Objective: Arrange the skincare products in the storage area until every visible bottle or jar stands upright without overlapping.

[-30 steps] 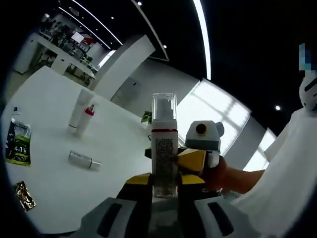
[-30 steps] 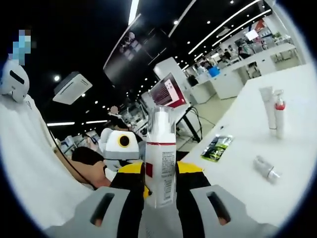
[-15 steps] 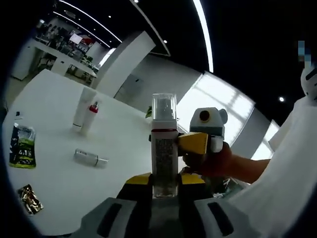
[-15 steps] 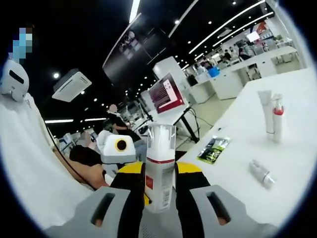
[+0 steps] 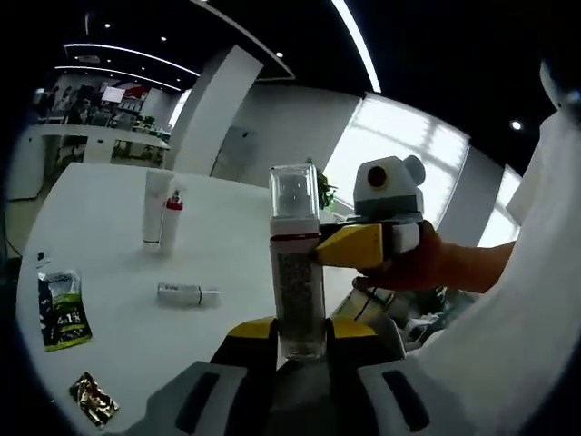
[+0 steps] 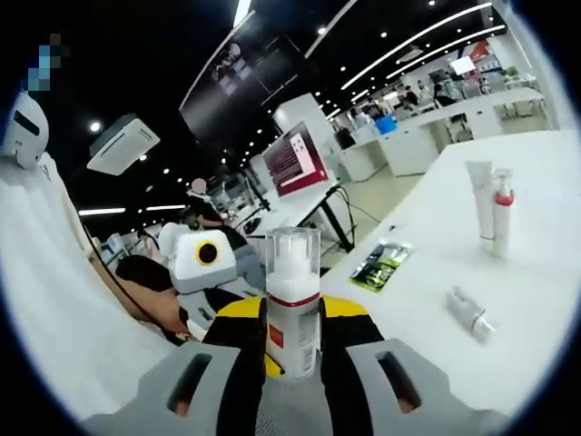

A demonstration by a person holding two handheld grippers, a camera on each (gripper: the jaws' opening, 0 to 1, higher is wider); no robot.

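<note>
A white pump bottle with a clear cap and a red collar stands upright between my left gripper's jaws, which are shut on its base. From the right, my right gripper pinches the same bottle just under its collar. In the right gripper view the bottle sits between the right gripper's closed jaws. On the white table a white tube and a red-topped spray bottle stand side by side. A small bottle lies on its side nearer me.
A green sachet and a gold sachet lie near the table's front edge. The right gripper view shows the tube, spray bottle, lying bottle and green sachet. A person's sleeve is close on the right.
Both views have swung with the hands. The right gripper's jaw sits higher on the pump bottle, up from the label to just under the collar. The table items have stayed put.
</note>
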